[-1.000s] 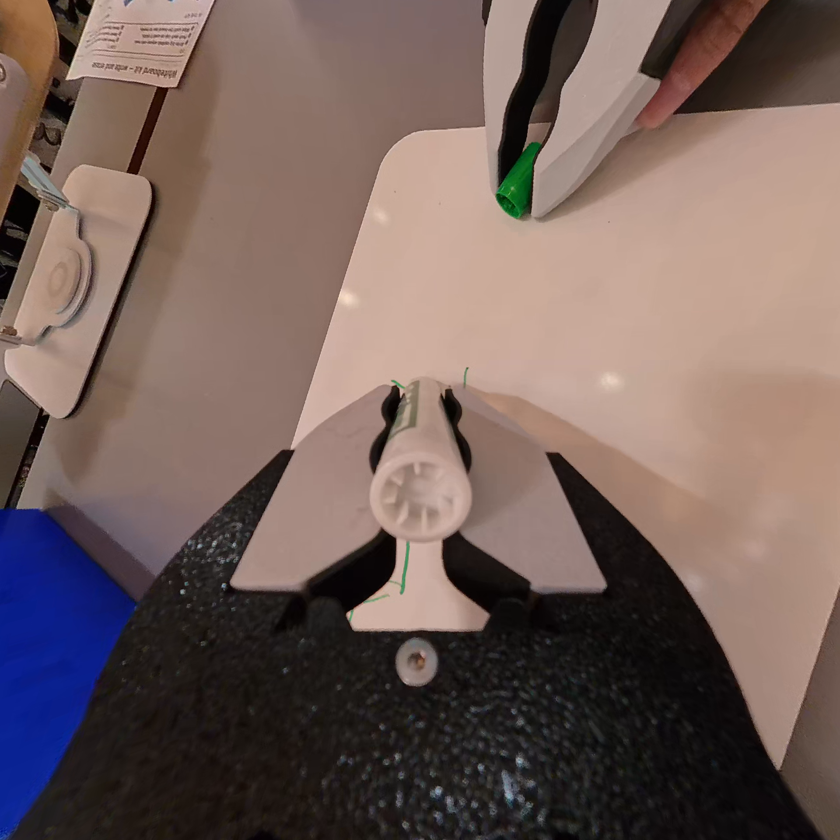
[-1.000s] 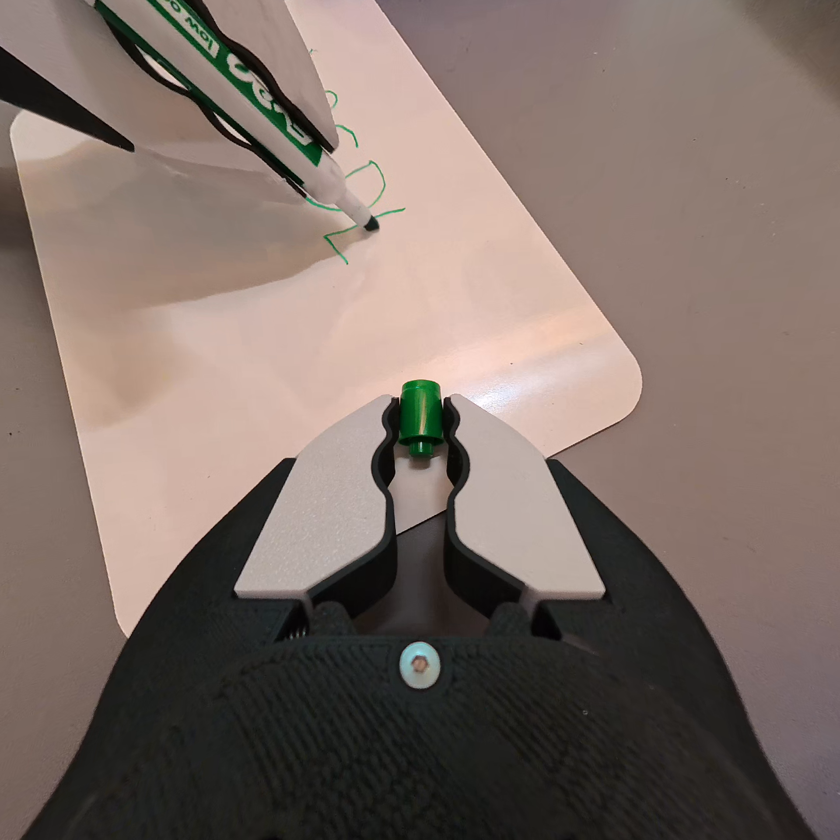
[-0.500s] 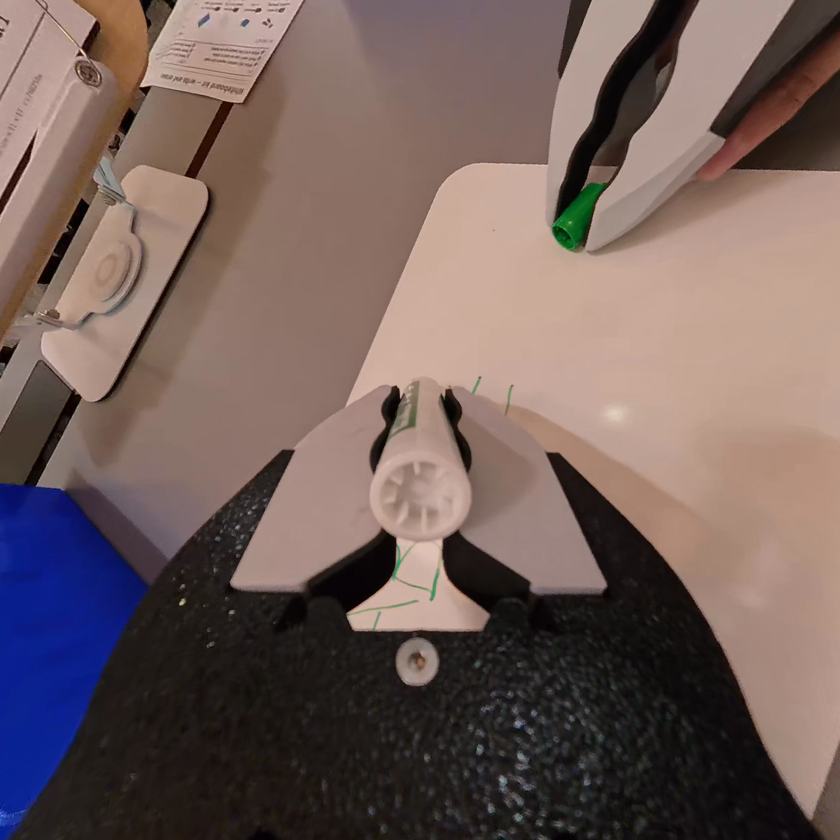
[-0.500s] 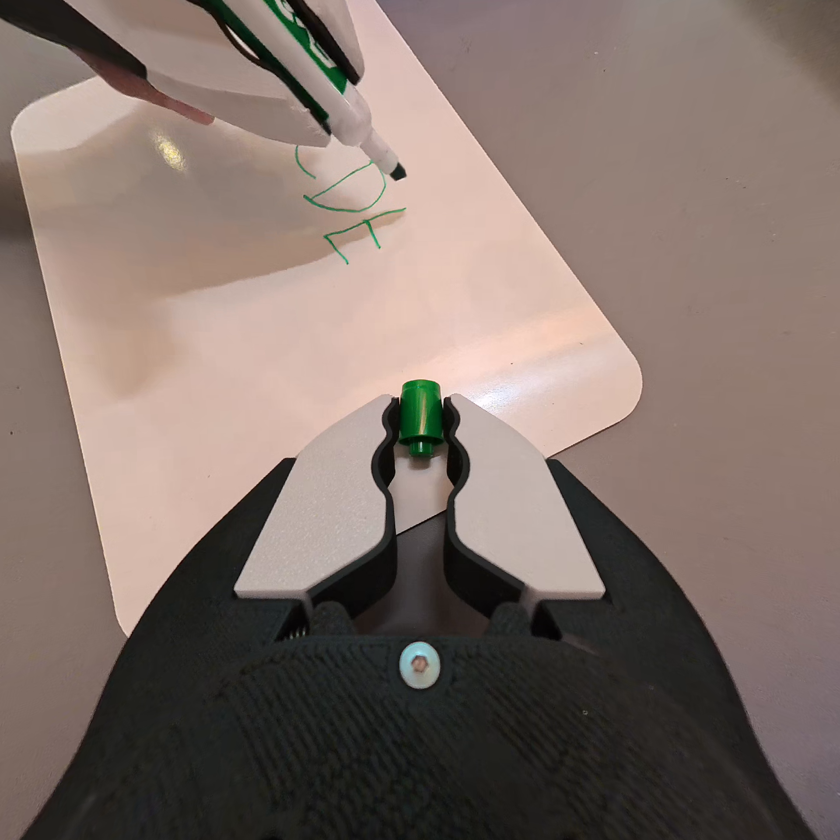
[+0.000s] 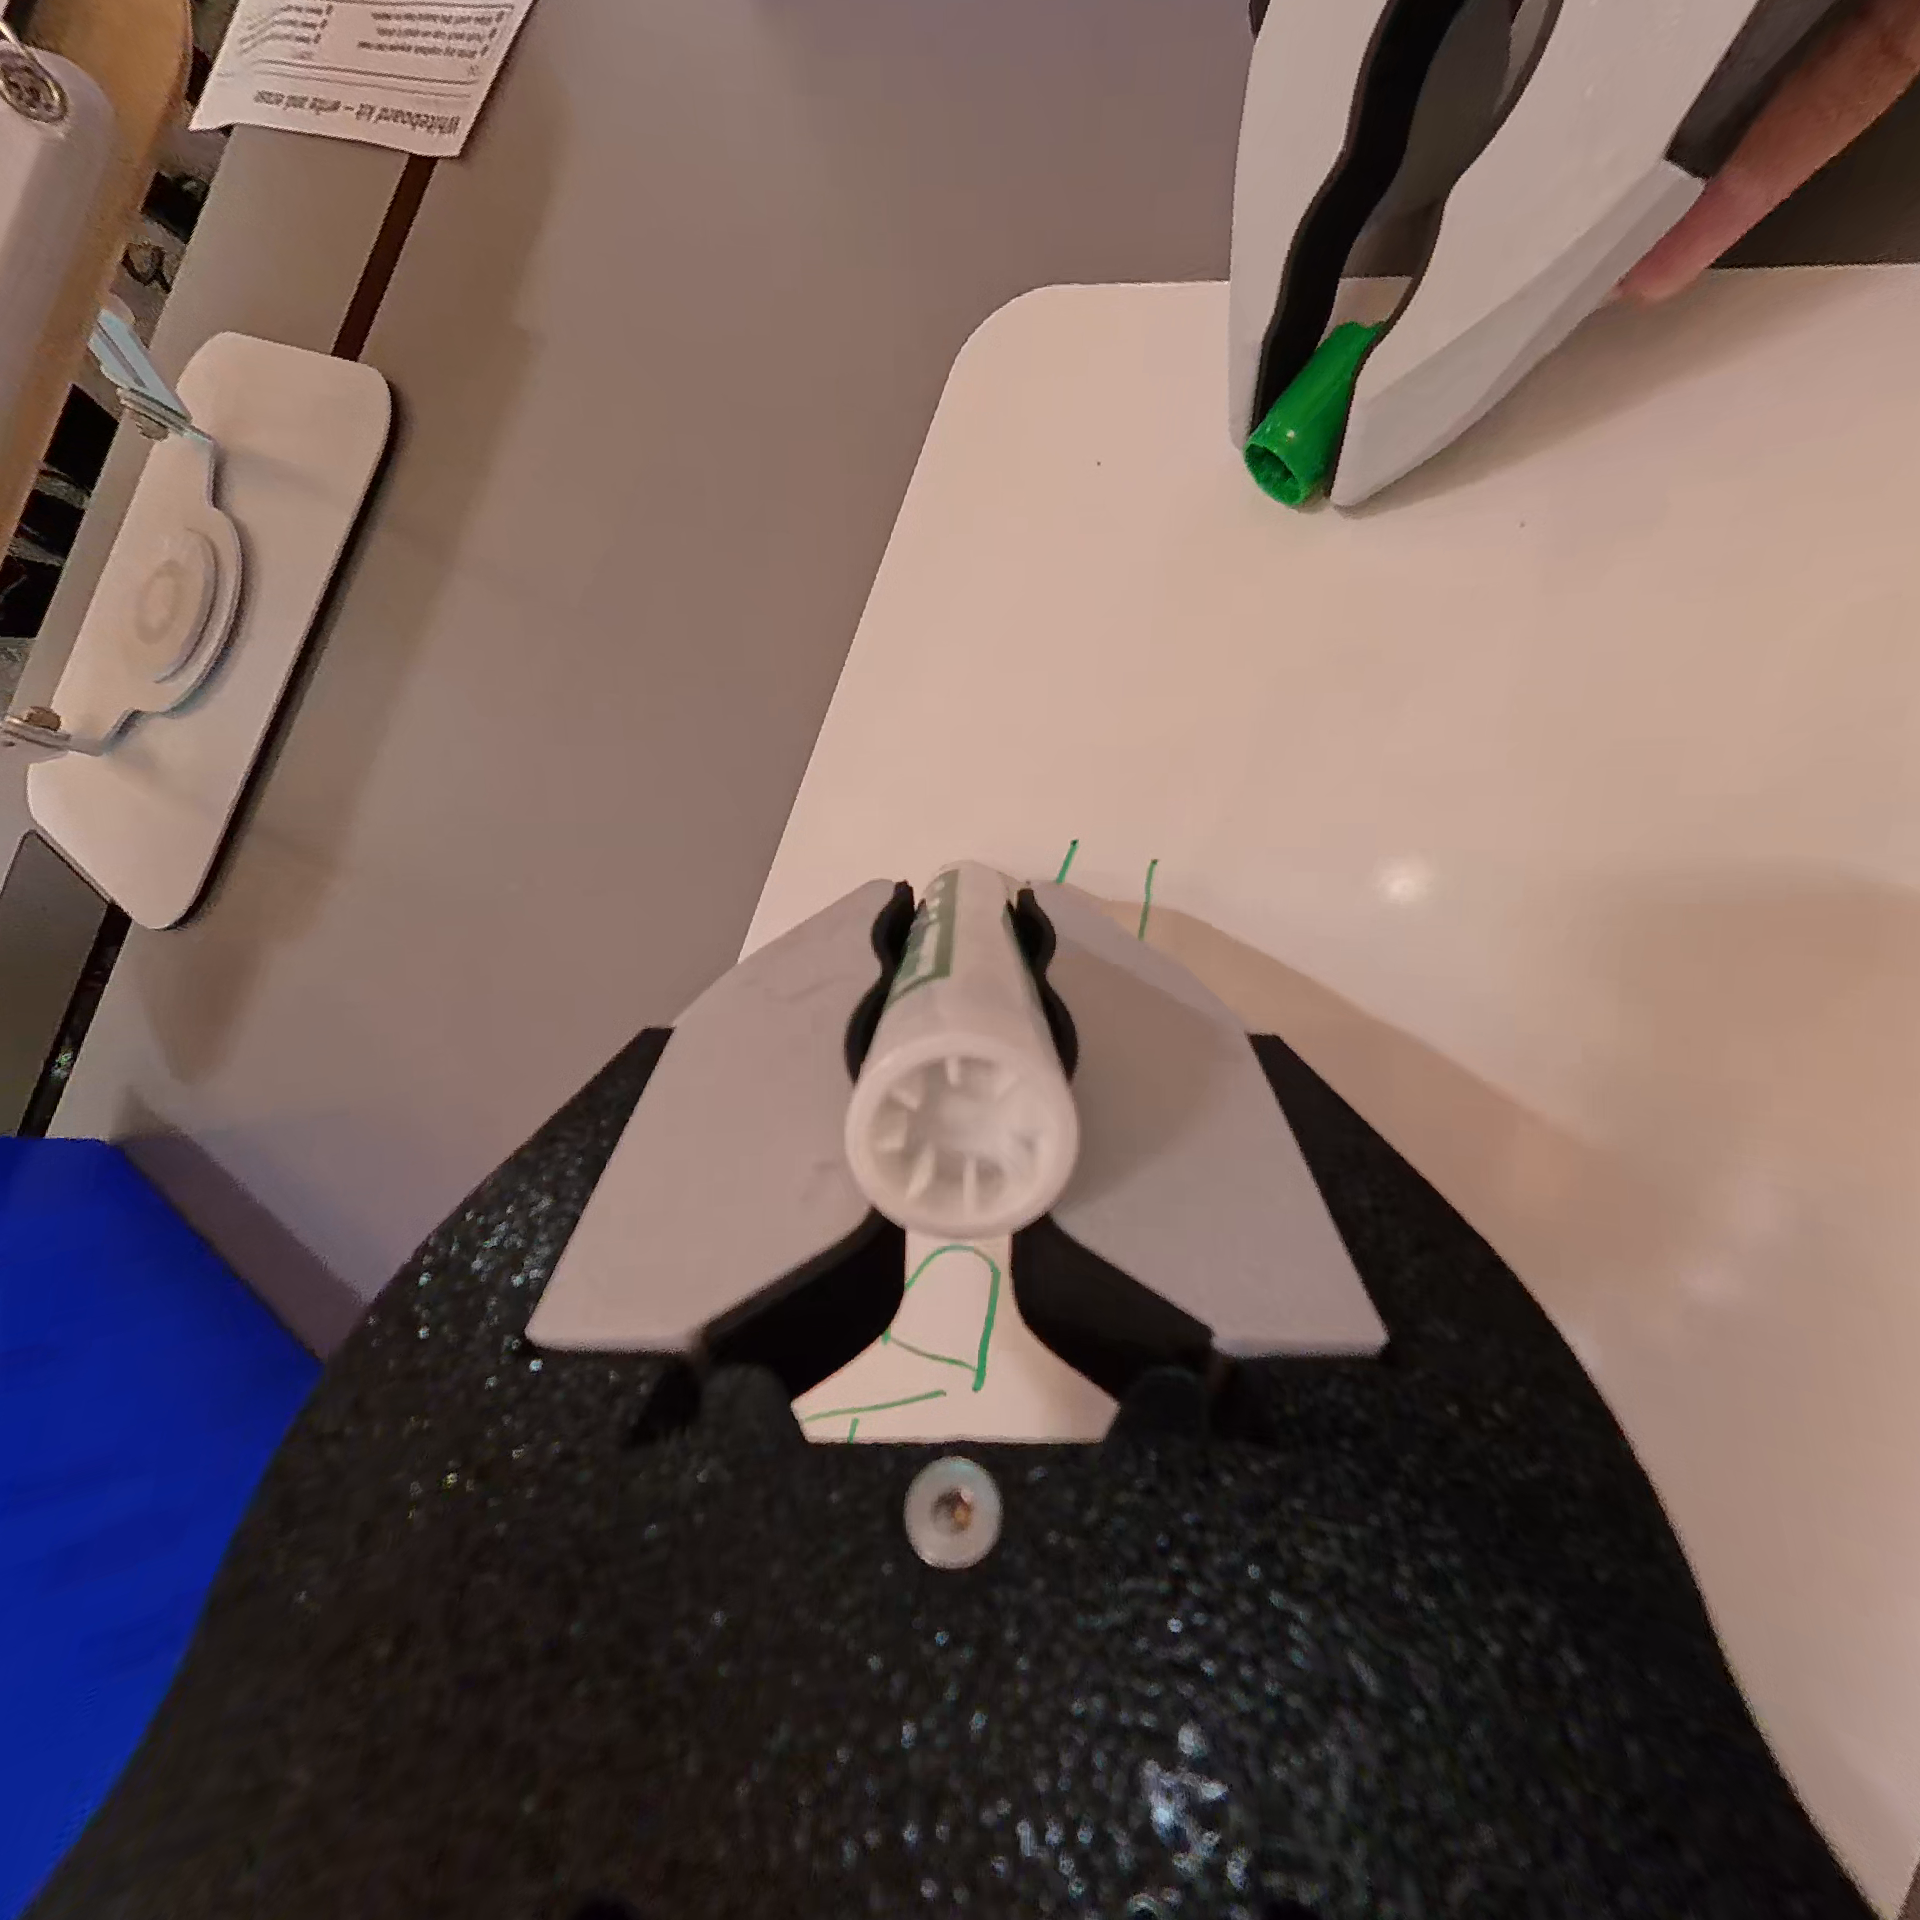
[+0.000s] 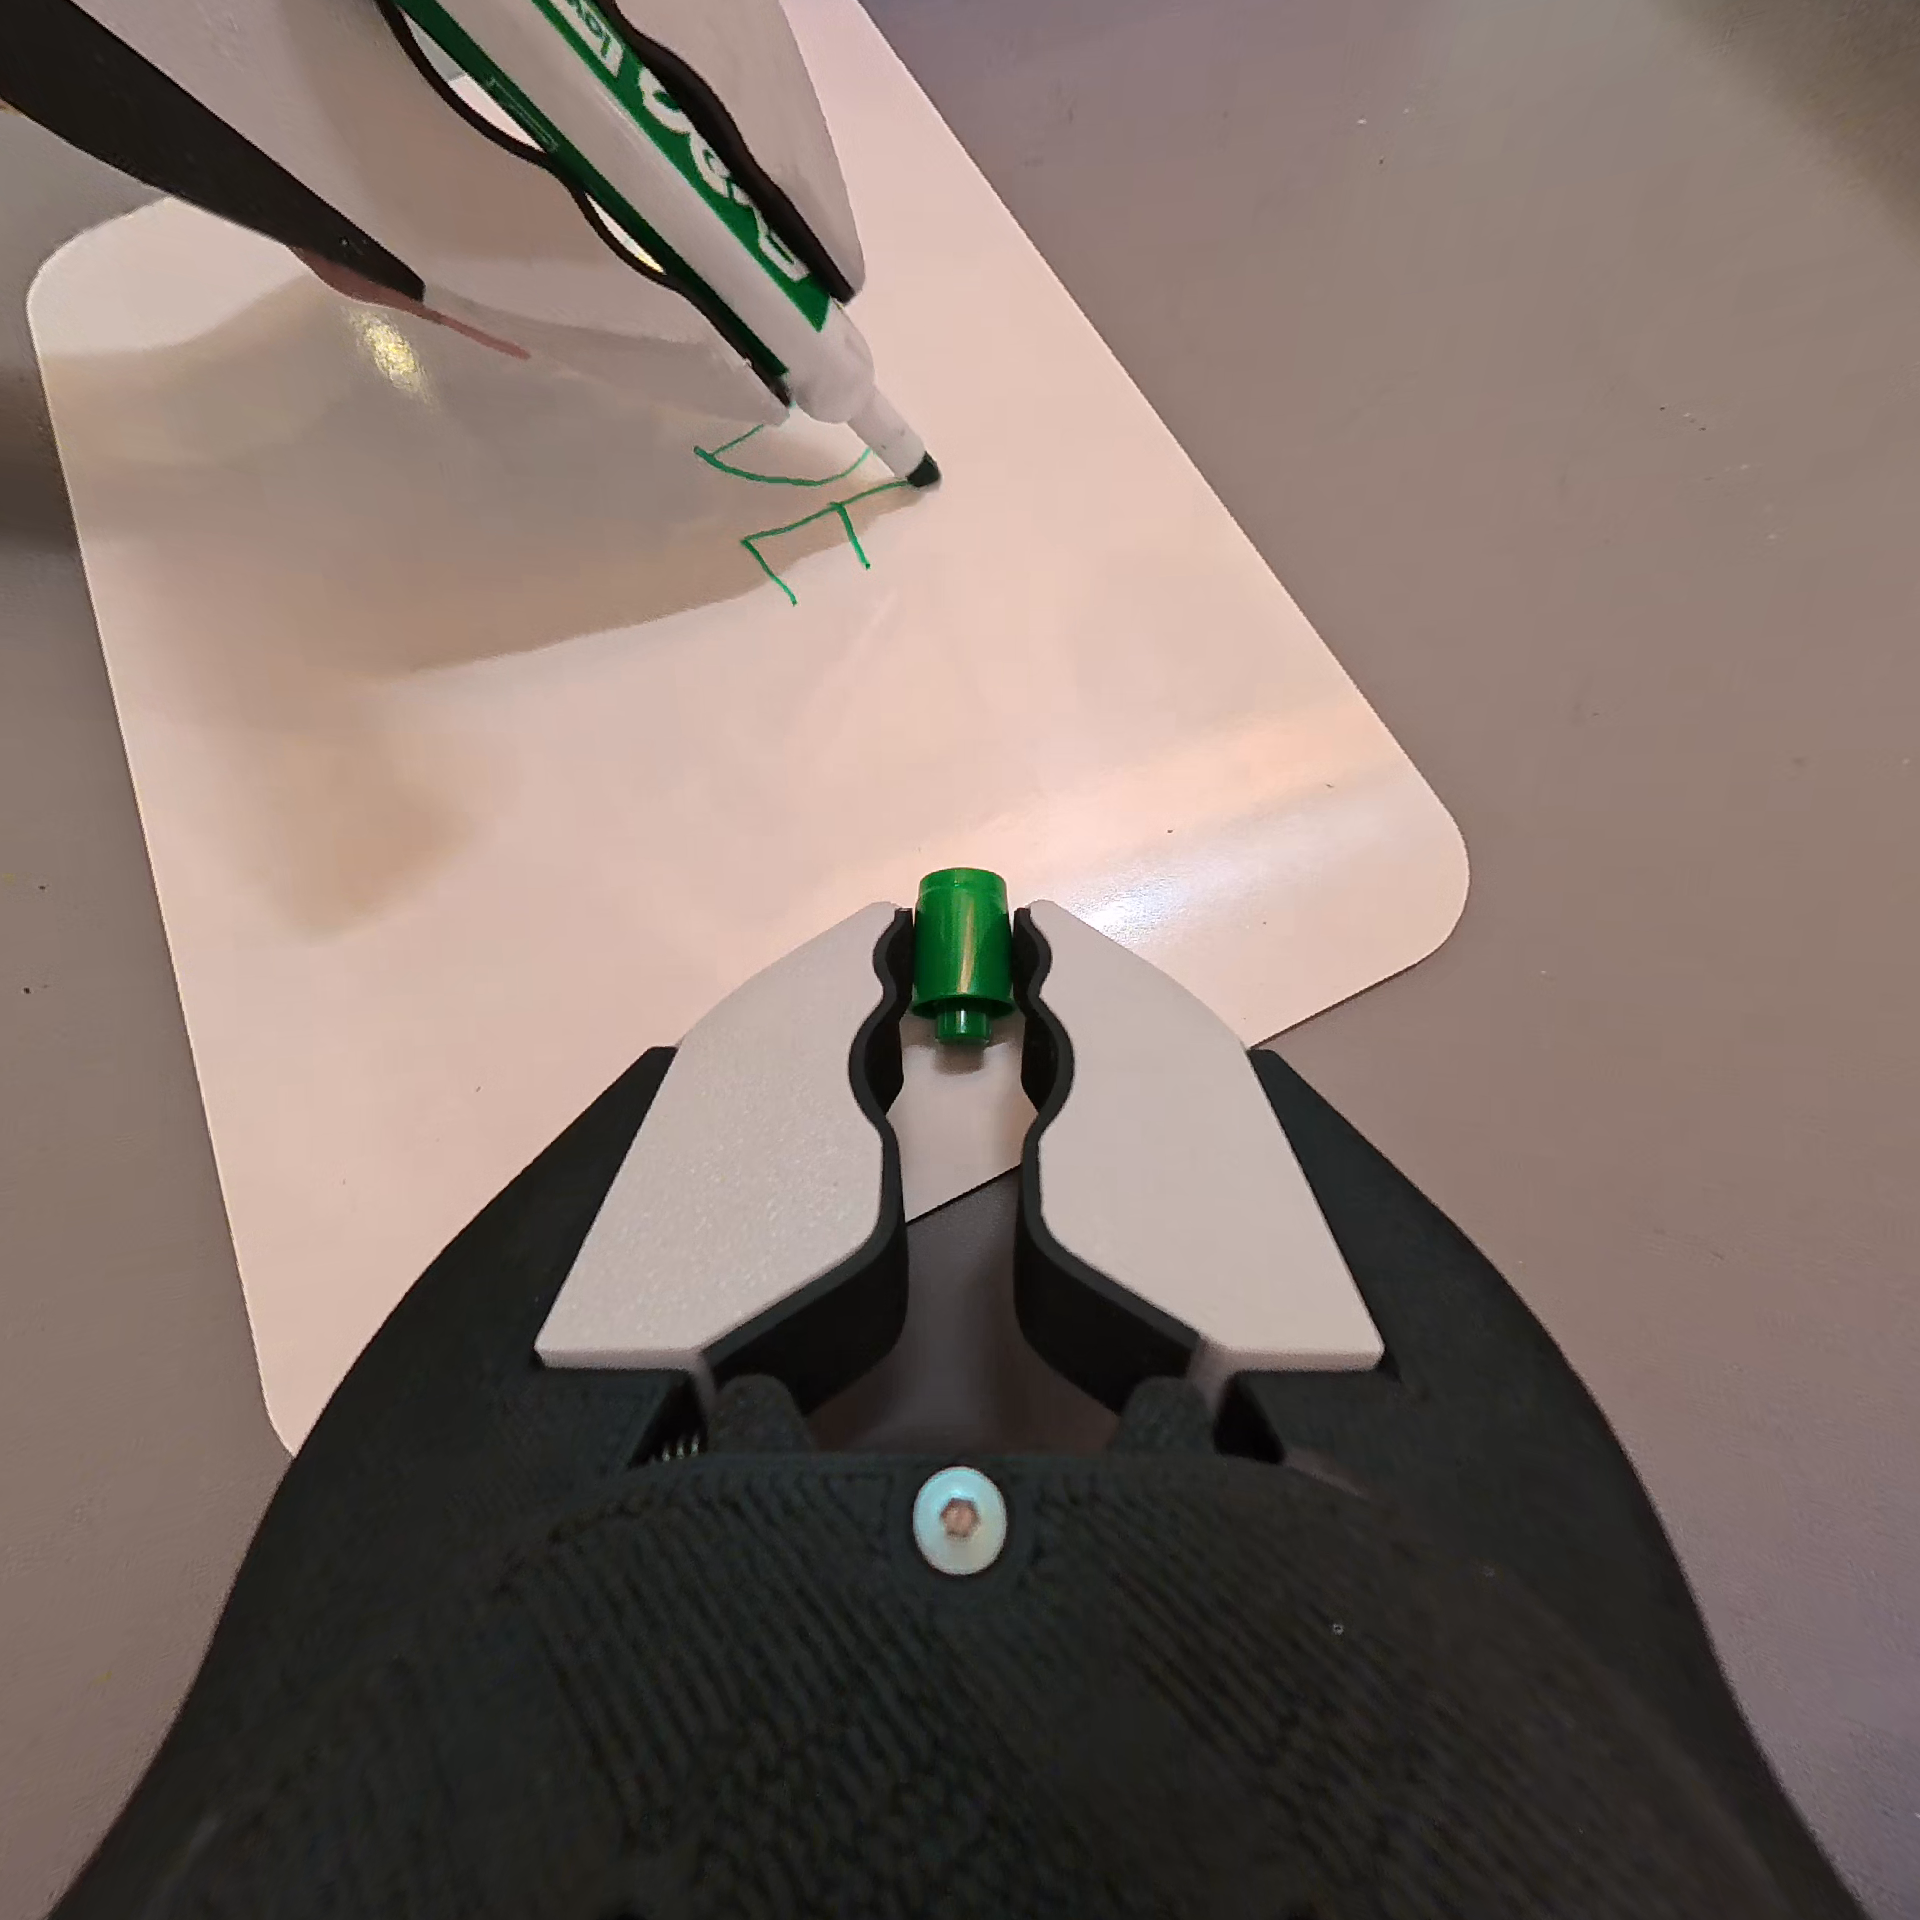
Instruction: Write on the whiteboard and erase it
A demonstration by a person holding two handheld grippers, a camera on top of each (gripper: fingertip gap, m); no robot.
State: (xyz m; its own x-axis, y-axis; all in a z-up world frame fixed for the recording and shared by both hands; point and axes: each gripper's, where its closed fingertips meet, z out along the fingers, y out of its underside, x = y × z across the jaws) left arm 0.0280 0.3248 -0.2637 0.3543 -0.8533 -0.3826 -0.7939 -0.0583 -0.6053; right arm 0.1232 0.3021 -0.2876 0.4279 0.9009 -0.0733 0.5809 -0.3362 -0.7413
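A white whiteboard point(image 5: 1351, 727) point(image 6: 623, 831) lies flat on the grey table. My left gripper point(image 5: 961, 904) is shut on a white and green marker point(image 5: 961, 1049). In the right wrist view the marker point(image 6: 727, 249) slants down and its dark tip point(image 6: 920, 473) touches the board beside green strokes point(image 6: 810, 520). My right gripper point(image 6: 961, 920) is shut on the green marker cap point(image 6: 961, 961) and rests over the board's near corner. It also shows in the left wrist view point(image 5: 1320, 478) with the cap point(image 5: 1299, 426).
A white eraser pad with a metal clip point(image 5: 177, 644) lies on the table left of the board. A printed sheet point(image 5: 364, 73) lies at the far left. A blue surface point(image 5: 104, 1455) is at the lower left. A person's finger point(image 5: 1766, 177) holds the right gripper. My hands' fingertips stand some 11 centimetres from each other.
The left gripper lifted the marker off the board half a second ago, then brought the tip back down onto the board by the green strokes. The right gripper stayed still with the cap.
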